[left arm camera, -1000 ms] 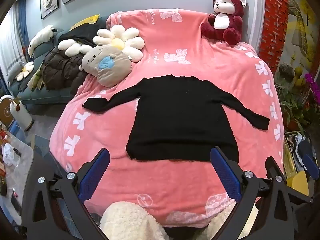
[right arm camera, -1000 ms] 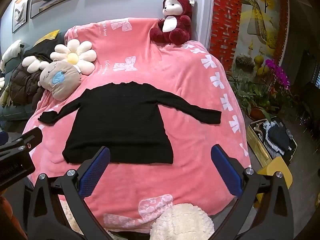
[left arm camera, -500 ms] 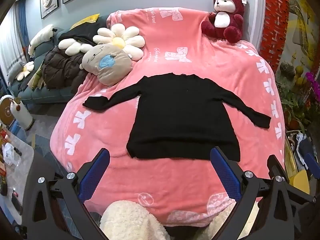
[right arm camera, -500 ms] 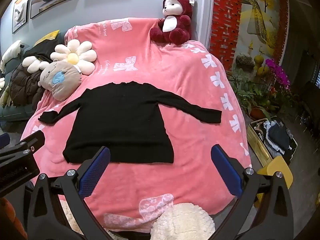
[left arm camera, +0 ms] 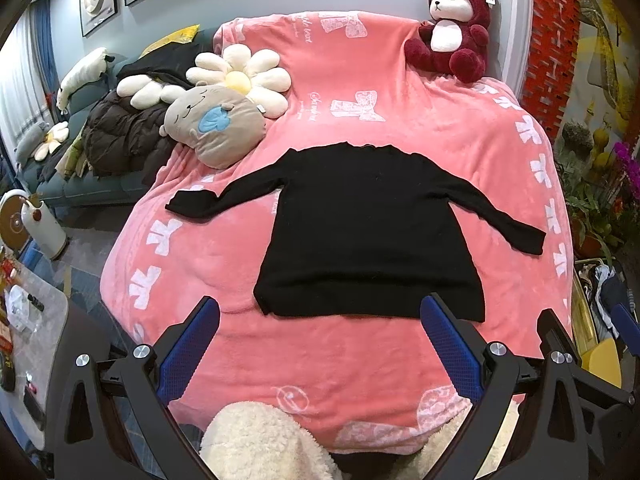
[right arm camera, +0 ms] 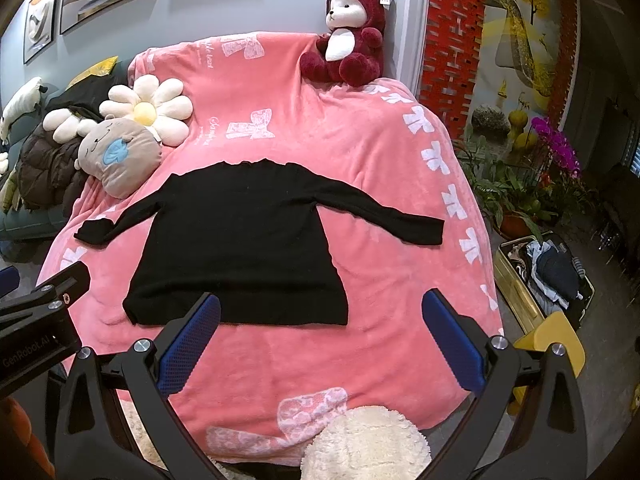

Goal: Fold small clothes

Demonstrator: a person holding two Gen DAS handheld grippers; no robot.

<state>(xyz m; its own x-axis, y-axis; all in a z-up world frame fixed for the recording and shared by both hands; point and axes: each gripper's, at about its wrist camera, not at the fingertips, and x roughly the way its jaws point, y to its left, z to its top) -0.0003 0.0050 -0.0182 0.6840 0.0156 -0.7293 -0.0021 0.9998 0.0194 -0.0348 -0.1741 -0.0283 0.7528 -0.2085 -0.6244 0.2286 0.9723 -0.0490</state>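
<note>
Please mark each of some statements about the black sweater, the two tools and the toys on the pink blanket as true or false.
1. The black sweater lies flat with both sleeves spread out. True.
2. The left tool grips the sweater hem. False: it is open and holds nothing.
3. The red plush bear sits at the far end of the pink blanket. True.
4. The right tool is shut. False: it is open.
5. The flower cushion lies on the sweater. False: it is apart, beyond the sleeve.
</note>
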